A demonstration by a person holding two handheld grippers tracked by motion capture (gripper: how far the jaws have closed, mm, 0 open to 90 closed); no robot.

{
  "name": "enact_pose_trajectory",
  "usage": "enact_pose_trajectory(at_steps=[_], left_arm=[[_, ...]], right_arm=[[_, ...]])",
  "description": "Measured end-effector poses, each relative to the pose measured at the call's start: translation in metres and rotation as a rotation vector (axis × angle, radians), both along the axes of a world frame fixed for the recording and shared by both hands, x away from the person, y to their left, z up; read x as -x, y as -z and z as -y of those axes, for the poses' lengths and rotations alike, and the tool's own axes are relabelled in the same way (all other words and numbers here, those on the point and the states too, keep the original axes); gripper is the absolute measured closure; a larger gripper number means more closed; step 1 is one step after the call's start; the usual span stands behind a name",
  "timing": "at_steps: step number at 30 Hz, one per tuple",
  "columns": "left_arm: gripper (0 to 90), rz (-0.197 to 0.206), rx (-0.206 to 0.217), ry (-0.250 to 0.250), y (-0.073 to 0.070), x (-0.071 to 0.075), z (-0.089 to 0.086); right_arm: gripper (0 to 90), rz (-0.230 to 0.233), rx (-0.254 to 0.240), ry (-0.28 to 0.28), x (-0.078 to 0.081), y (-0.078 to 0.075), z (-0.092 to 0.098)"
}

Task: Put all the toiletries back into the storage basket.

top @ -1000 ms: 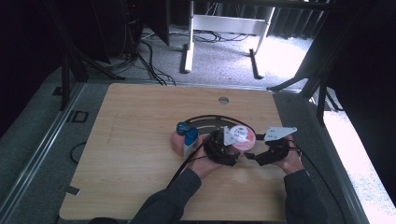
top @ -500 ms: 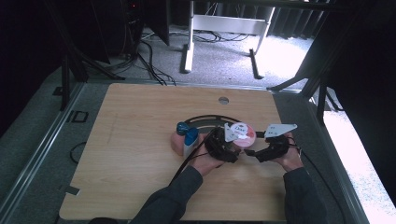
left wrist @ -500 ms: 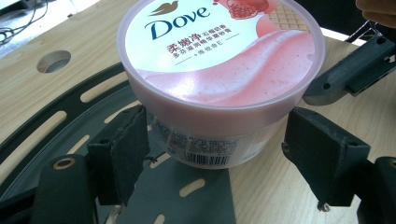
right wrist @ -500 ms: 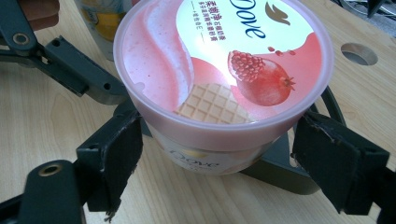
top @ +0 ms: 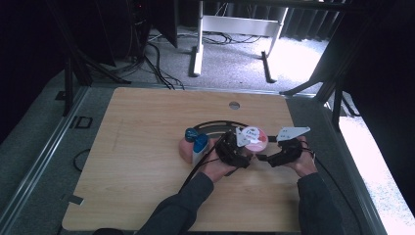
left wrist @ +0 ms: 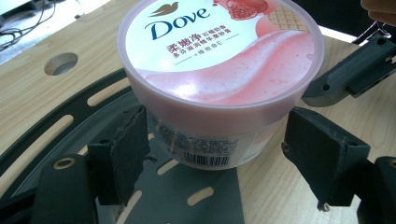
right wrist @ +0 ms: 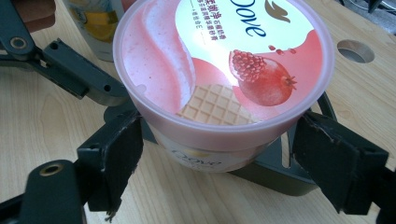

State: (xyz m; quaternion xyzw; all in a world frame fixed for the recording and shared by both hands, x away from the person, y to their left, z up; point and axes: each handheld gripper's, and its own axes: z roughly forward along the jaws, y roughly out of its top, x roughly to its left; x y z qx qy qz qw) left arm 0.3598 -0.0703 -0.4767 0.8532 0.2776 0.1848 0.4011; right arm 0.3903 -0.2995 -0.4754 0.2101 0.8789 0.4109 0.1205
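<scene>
left gripper (left wrist: 215,172): fingers apart, straddling tub, left pad touching or nearly so, right pad clear.
tub (top: 255,139): centre-right of high view, on the dark slotted plate (left wrist: 187,196) on the table (top: 147,147).
right gripper (right wrist: 219,172): fingers apart, tub between, not clamped.
risk: uneven closing could tip the tub or slide it off the plate.
view gap: barcode is seen in left gripper view; blue-capped bottle (top: 199,147) in high view.

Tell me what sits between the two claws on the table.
The round pink Dove tub with a printed lid sits between the left claw and the right claw, framed by each claw's open jaws in both gripper views.
</scene>
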Motion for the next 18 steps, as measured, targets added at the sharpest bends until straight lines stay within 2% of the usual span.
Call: enact_pose_trajectory(at_steps=[4, 10, 18], left_arm=[[22.8, -0.003, 0.015, -0.018, 0.0018, -0.0032, 0.0011], [22.9, 0.000, 0.007, -0.013, 0.0027, -0.0063, 0.0029], [22.9, 0.003, 0.026, -0.011, 0.0058, -0.0112, 0.0050]], right_arm=[[17.0, 0.001, 0.008, 0.005, -0.0038, -0.0005, -0.0007], [17.2, -0.004, 0.013, 0.008, -0.0068, -0.0003, 0.0009], [17.2, -0.017, 0.022, 0.016, -0.0117, -0.0001, 0.0031]])
